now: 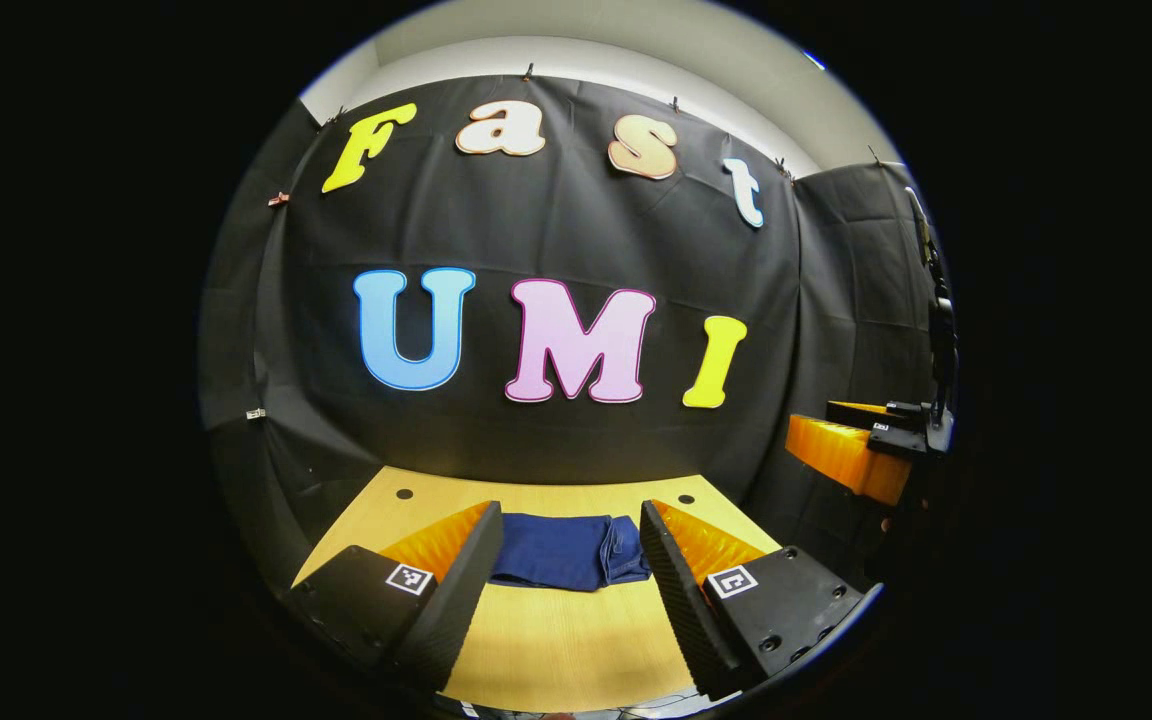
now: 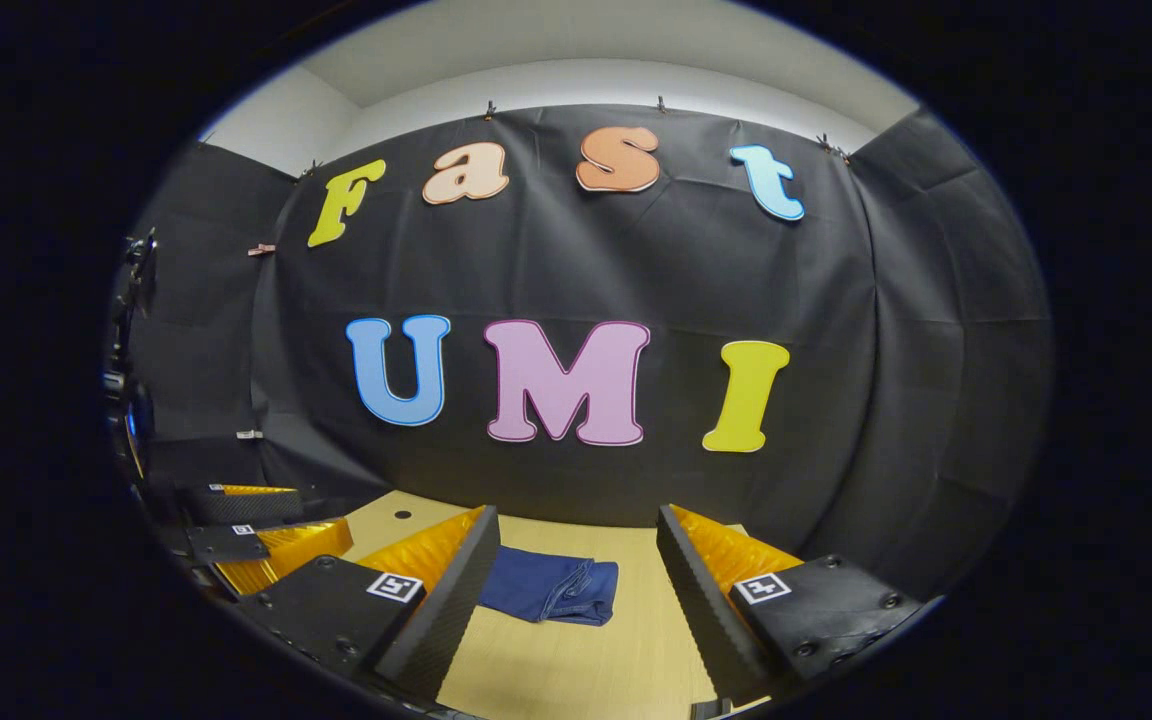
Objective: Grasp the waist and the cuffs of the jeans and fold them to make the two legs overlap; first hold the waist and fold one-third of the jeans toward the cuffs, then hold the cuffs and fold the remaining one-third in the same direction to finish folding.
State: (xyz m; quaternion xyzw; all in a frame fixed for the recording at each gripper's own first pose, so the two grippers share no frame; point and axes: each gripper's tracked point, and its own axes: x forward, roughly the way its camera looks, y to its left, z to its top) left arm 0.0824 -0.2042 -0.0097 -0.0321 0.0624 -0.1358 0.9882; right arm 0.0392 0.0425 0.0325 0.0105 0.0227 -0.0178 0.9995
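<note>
Two grippers: you held the left gripper (image 1: 566, 575) and the right gripper (image 2: 571, 590) raised above the table (image 1: 556, 640), both aimed at the back wall, neither touching anything
Left fingers: spread wide, nothing between them
Right fingers: spread wide too, gap bare; in the left gripper view the right gripper sat off at the right edge, well apart from the cloth
Jeans: the jeans (image 1: 568, 550) lay toward the far part of the table as a compact dark blue bundle, near the wall, with both of your grippers apart from it
Fold state: by the look of it the bundle was already layered and short, so I judged the folding done or nearly so; which edge was waist and which was cuffs I could not tell
Loose edge: the right end of the bundle showed a rumpled, bunched lip in both views; if you had pinched there you might have caught only the top layer and peeled the stack open
Slip: a low sweep of either open finger across the wood could have dragged the bundle and skewed the layers
Collision: bringing both grippers to the small bundle at once risked them knocking each other
Depth: the fisheye made the bundle seem farther than it may have been, so you could have reached short
</note>
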